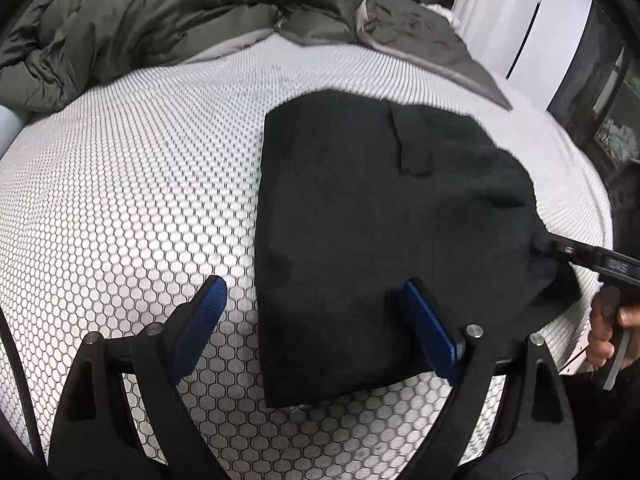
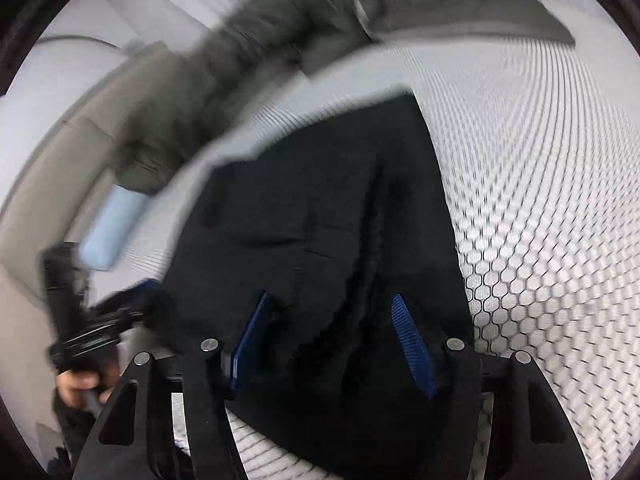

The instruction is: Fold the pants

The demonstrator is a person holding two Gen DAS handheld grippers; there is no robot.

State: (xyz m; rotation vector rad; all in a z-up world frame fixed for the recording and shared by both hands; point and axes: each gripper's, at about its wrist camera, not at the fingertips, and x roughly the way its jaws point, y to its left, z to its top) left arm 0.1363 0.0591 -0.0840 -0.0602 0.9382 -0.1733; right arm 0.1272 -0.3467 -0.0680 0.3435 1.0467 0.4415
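Black pants (image 1: 380,220) lie folded into a compact stack on the white honeycomb-patterned bed cover (image 1: 140,200). My left gripper (image 1: 312,308) is open, straddling the stack's near left edge, one blue pad on the cover and one over the cloth. In the right wrist view, which is blurred, my right gripper (image 2: 332,336) is open with the pants (image 2: 320,220) between and beyond its blue pads. It shows in the left wrist view (image 1: 580,256) at the stack's right edge.
A rumpled olive-green duvet (image 1: 160,20) lies along the far side of the bed, with a grey blanket (image 1: 432,40) beside it. A pale blue pillow (image 2: 108,232) sits at the bed's edge. White doors (image 1: 552,40) stand beyond.
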